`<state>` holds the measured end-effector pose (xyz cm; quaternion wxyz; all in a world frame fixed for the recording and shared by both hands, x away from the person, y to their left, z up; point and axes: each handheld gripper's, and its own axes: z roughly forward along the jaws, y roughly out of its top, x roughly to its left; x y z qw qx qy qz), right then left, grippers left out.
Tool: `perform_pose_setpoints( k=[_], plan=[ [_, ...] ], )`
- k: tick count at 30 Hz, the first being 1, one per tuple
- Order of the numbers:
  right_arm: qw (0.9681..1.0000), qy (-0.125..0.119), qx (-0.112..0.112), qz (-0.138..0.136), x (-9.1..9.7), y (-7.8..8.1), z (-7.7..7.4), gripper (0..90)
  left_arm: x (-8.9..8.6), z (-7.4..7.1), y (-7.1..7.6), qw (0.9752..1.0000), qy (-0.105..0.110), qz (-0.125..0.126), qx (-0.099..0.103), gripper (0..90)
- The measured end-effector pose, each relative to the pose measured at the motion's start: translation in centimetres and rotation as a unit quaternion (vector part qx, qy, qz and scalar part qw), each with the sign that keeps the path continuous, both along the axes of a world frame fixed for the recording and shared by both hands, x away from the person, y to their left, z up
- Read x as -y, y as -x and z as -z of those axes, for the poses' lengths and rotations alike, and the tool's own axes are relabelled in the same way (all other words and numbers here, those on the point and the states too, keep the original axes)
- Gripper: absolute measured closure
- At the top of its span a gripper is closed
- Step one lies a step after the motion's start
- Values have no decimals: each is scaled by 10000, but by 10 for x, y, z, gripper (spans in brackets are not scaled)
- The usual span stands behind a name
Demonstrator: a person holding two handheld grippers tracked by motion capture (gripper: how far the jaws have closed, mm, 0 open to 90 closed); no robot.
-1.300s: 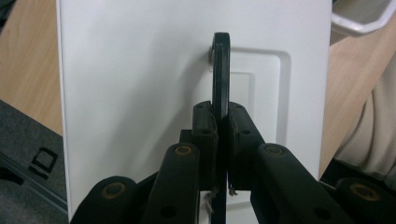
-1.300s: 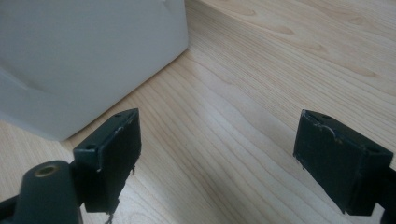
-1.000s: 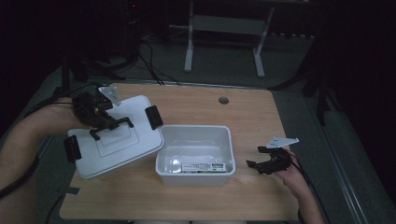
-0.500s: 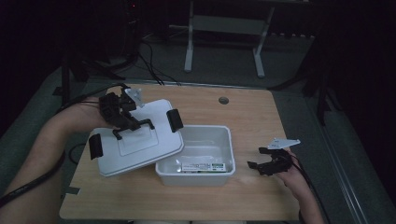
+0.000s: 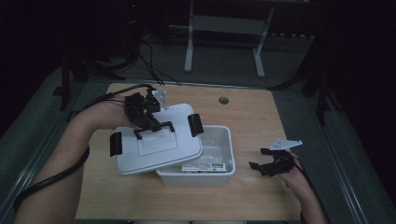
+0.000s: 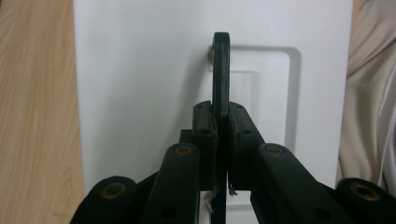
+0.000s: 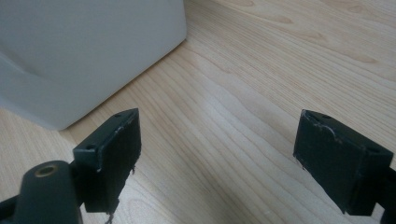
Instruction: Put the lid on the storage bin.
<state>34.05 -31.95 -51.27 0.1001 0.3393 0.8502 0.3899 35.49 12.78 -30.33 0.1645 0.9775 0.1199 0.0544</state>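
While lid is airborne: left tool (image 5: 148,122) clamped tight on the black plastic carry handle (image 5: 154,129) of the white rectangular plastic lid (image 5: 156,144); left gripper view has both pads (image 6: 206,128) pinching the handle bar (image 6: 221,65), no gap.
Lid place: lifted and tilted, right edge overlapping the left rim of the white rectangular plastic tub (image 5: 219,151); left part over bare wood surface (image 5: 252,112).
Change vs earlier: lid has travelled right and a bit toward the near side; a second ago it sat left of the tub with no overlap, now it covers the tub's left portion. Left forearm has come along with it.
Right tool: (image 5: 266,163) jaws wide apart, nothing between them, low over the surface just right of the tub; same spot as before. Right gripper view has tub wall (image 7: 88,56) upper left, bare wood between the jaws.
Tub contents: flat printed packet (image 5: 208,166) by the near wall, right part of tub uncovered.
Lid latches: black clips at both short ends, left one (image 5: 115,143) and right one (image 5: 194,124), right clip over the tub's back-left corner.
Edges: tub sits near the surface's front edge; lid's left end well inside the left edge.
Open room: far half of surface bare except small round grommet (image 5: 223,100); right strip beyond right tool free; near-left corner free.
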Motion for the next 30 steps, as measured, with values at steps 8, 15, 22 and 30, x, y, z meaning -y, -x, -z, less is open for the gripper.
perform_pose_setpoints(
  k=[8,15,22,30],
  plan=[
    [10000,5,9,-4,1,0,1,148,29,1,-3,9996,-190,224,62,836],
    [10000,0,8,8,3,1,0,148,51,4,-7,9990,-132,428,-44,836],
    [10000,-23,6,39,5,2,2,148,70,6,-9,9983,-136,567,-60,836],
    [9999,-74,-61,86,11,3,5,147,94,17,-17,9972,-333,651,-174,836]
  ],
)
